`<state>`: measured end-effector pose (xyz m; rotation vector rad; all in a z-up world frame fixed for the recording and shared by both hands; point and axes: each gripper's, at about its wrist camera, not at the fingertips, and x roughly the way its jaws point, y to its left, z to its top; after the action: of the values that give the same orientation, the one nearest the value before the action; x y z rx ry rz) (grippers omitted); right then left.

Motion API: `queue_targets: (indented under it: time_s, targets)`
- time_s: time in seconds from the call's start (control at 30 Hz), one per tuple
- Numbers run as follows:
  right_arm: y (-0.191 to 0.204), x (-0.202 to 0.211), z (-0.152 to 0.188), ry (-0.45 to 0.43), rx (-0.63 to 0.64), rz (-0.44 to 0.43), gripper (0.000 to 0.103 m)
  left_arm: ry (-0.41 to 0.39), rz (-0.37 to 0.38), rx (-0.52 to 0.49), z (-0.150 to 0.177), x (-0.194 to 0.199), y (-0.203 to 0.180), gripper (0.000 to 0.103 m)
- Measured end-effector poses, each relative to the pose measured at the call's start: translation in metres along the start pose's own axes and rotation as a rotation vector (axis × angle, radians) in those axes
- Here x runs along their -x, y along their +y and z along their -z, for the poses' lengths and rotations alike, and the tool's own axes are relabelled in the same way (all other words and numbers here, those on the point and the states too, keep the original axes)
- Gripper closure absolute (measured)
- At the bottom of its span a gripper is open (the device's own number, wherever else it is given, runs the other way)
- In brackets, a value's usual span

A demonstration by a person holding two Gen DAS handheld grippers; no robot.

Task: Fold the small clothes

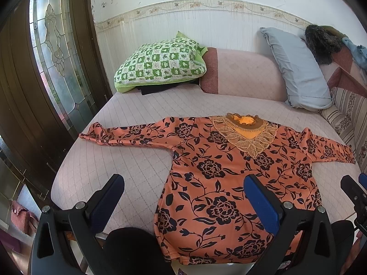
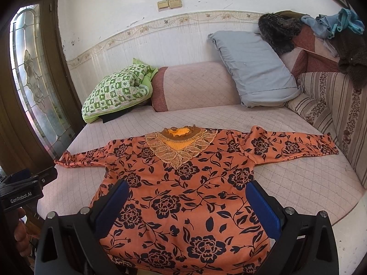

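Note:
An orange long-sleeved top with black flowers [image 1: 220,183] lies flat, face up, on the pink quilted bed, both sleeves spread out and its lace collar [image 1: 246,133] toward the wall. It also shows in the right wrist view [image 2: 183,194]. My left gripper [image 1: 183,181] is open and empty, above the top's lower left hem. My right gripper [image 2: 187,188] is open and empty, above the lower middle of the top. The right gripper's edge shows in the left wrist view [image 1: 354,190]. The left gripper's body shows in the right wrist view [image 2: 25,190].
A green checked pillow [image 1: 160,64] and a grey pillow [image 1: 298,68] lean at the bed's far side by a pink bolster [image 1: 243,73]. A striped sofa arm [image 2: 332,114] with heaped clothes [image 2: 332,23] borders the right. A wooden glass door [image 1: 52,57] stands left.

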<state>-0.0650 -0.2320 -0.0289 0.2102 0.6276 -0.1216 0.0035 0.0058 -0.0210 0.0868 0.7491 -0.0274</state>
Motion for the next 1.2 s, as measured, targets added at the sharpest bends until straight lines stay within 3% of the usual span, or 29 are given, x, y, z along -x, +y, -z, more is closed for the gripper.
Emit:
queue_targets:
  time_s: [0.87,1.1,1.2]
  targets:
    - [-0.010,-0.021,-0.002,0.046,-0.027,-0.001,0.000,0.039,-0.008,-0.019,-0.004,-0.016,-0.006,0.000]
    - [-0.022,-0.040,-0.003,0.072,-0.047,0.009,0.000,0.070,-0.016,-0.043,-0.010,-0.036,-0.017,0.000]
    - [-0.037,-0.053,-0.005,0.065,-0.051,0.033,0.000,0.125,0.008,-0.059,-0.011,-0.057,-0.025,0.000]
